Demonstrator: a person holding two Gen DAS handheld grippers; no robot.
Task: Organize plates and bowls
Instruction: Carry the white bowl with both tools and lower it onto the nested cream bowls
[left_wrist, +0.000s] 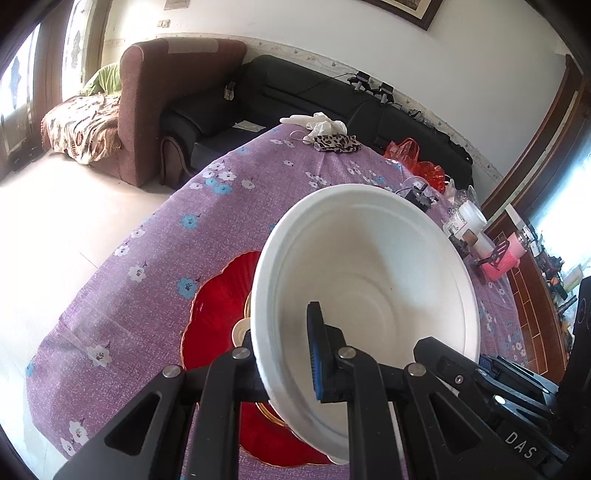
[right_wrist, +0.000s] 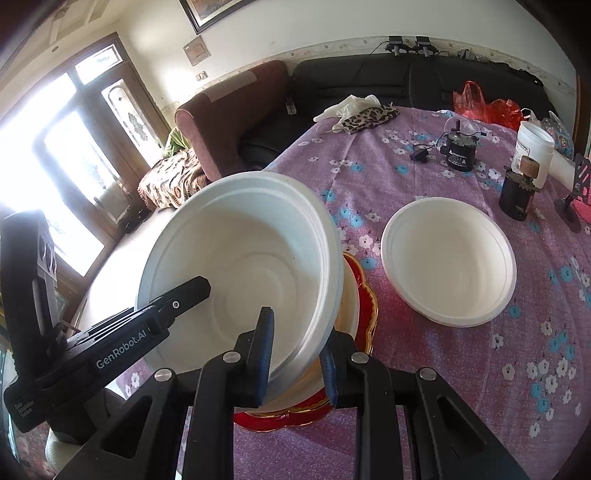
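Through the left wrist camera, your left tool (left_wrist: 286, 354) is pinching the near rim of the white bowl (left_wrist: 369, 295), one blue pad inside the bowl and the other finger outside the wall. You are holding the bowl tilted above the red plate (left_wrist: 218, 306), which is lying on the purple flowered surface (left_wrist: 258, 184).

Through the right wrist camera, your right tool (right_wrist: 295, 354) is pinching the same white bowl (right_wrist: 240, 258) at its right rim, pads either side of the wall, while your left tool (right_wrist: 192, 288) is reaching in from the left. A second white bowl (right_wrist: 448, 260) is sitting upright on the surface to the right, apart from the red plate (right_wrist: 364, 295).
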